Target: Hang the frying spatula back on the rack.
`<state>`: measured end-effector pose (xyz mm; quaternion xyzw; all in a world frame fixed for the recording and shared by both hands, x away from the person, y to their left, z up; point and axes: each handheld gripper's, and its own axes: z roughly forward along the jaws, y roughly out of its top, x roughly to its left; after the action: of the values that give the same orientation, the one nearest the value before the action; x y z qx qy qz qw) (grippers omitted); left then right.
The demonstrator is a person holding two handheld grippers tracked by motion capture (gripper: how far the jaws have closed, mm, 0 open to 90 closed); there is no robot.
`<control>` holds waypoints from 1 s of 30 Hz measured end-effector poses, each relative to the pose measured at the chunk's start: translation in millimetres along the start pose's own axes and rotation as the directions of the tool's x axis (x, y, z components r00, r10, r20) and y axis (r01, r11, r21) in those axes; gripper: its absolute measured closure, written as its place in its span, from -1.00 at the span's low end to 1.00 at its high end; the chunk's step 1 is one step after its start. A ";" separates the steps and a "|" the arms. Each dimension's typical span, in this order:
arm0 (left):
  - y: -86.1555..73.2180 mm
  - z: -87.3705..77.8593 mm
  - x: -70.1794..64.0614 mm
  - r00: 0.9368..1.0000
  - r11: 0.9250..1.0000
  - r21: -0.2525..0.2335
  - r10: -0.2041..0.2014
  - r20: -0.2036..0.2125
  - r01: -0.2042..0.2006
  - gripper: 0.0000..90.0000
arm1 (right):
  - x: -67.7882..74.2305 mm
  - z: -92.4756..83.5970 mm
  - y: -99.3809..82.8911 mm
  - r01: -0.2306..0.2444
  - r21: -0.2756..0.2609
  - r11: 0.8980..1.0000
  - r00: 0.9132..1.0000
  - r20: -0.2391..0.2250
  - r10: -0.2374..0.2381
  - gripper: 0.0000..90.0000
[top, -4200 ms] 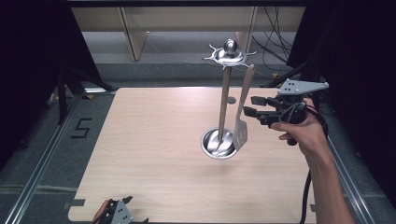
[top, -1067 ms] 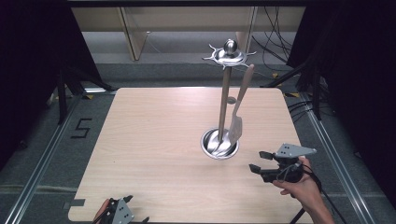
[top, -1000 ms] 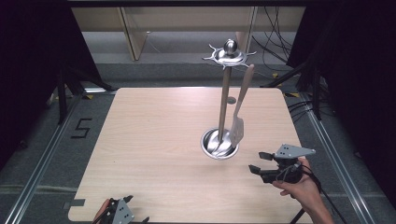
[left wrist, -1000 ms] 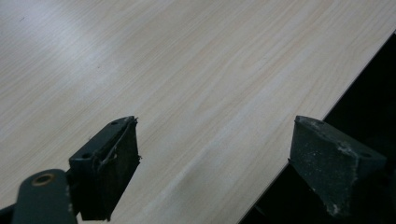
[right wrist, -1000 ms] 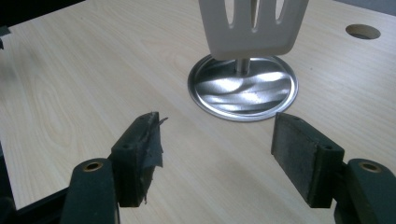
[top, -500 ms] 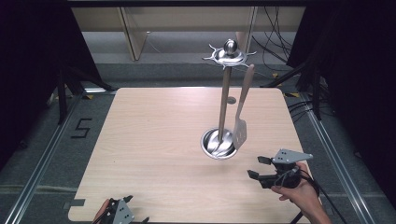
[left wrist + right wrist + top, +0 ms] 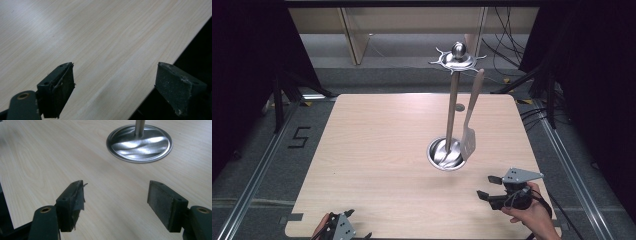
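At the desk's (image 7: 377, 150) near edge, the left gripper (image 7: 343, 227) sits with jaws wide apart and empty. By the near right corner, the right gripper (image 7: 486, 187), just opening, holds nothing. Farther in, a spatula (image 7: 469, 135) hangs from the rack (image 7: 453, 107), whose round metal base dish (image 7: 140, 143) holds only its pole.

Spatula (image 7: 470, 131) hangs from steel utensil stand (image 7: 453, 107) mid-table (image 7: 377, 150); right gripper (image 7: 491, 187) near the stand's base, jaws apart, empty; left gripper (image 7: 343, 229) at near edge.

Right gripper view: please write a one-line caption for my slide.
Open right gripper with nothing between its jaws, above the wooden table, facing the shiny round base of the utensil stand.
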<state>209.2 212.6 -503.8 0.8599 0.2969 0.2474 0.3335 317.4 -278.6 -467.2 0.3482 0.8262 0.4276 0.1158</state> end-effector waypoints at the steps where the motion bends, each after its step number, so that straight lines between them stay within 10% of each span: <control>1: 0.0 0.0 0.0 1.000 1.000 0.000 0.000 0.000 0.000 -0.67 | 0.8 -0.1 -1.9 -0.010 0.005 1.000 1.000 0.007 0.010 -0.32; 30: 0.1 1.1 -0.2 1.000 1.000 0.003 0.000 -0.010 0.000 -0.67 | 17.0 -4.1 -31.0 0.081 0.010 0.997 0.996 0.042 -0.082 -0.33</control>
<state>209.8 211.9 -504.5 0.8592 0.2988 0.2512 0.3307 288.2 -281.9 -487.4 0.3236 0.8388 0.4116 0.1492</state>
